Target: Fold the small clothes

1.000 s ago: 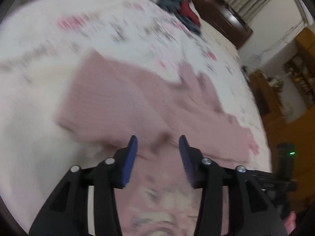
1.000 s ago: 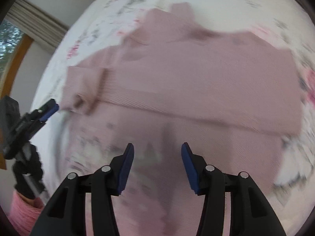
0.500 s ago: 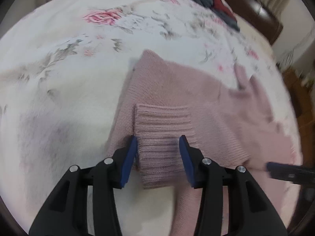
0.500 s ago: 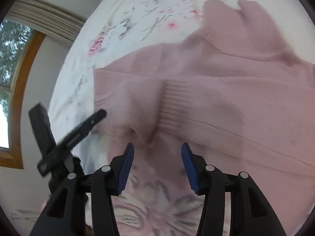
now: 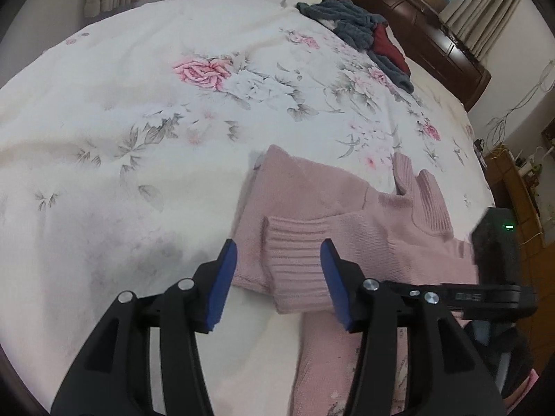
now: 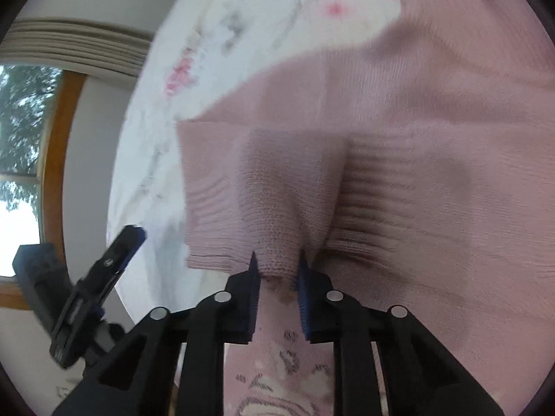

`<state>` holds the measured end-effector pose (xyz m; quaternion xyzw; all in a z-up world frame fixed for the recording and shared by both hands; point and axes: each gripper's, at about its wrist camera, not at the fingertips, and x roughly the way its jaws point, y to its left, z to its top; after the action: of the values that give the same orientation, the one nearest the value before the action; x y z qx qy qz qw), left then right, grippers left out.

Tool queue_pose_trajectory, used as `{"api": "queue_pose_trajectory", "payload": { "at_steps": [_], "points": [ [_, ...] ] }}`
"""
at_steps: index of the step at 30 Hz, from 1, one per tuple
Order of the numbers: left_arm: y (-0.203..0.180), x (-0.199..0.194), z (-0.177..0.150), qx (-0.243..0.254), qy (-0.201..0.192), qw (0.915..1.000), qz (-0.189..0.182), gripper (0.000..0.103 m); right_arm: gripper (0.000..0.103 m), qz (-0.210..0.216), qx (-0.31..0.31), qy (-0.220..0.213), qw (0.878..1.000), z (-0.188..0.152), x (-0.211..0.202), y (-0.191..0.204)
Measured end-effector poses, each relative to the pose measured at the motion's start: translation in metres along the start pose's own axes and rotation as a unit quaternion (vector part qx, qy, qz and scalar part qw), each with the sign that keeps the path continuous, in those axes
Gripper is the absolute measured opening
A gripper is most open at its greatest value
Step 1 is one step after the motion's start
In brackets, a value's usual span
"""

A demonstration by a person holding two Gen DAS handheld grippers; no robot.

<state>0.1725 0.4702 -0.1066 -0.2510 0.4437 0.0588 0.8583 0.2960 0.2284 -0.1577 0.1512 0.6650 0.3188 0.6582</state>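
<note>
Gripper states, left to right: my left gripper (image 5: pixel 277 277) is wide apart, straddling the ribbed cuff (image 5: pixel 298 263) of the pink sweater (image 5: pixel 312 187) without clamping it. My right gripper (image 6: pixel 277 270) is narrow, pinching a fold of the sweater's ribbed hem (image 6: pixel 274 208). Half a second ago the right was wide and off the knit. Sweater lies on the floral bed (image 5: pixel 138 104). Only the left view shows the grey-and-red clothes pile (image 5: pixel 360 31) near the headboard.

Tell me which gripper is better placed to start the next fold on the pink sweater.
Right. The right gripper is already shut on a pinch of the pink sweater at its ribbed edge, so it can probably lift straight away. The left gripper is open, straddling the ribbed cuff, gripping nothing.
</note>
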Motion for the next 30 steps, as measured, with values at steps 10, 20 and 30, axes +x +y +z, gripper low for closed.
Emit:
{"api": "queue_pose_trajectory", "payload": {
  "at_steps": [10,20,30],
  "points": [
    [-0.043,0.031,-0.01,0.04,0.023,0.9989,0.007,0.05,0.019,-0.062,-0.053,-0.084,0.993,-0.013,-0.109,-0.026],
    [-0.074,0.095,-0.032,0.097,0.08,0.989,0.078,0.05,0.019,-0.126,0.011,-0.06,0.99,-0.016,-0.088,-0.101],
    [-0.066,0.085,-0.029,0.089,0.08,0.9913,0.056,0.051,0.037,-0.183,-0.012,-0.091,0.979,-0.027,-0.102,-0.083]
  ]
}}
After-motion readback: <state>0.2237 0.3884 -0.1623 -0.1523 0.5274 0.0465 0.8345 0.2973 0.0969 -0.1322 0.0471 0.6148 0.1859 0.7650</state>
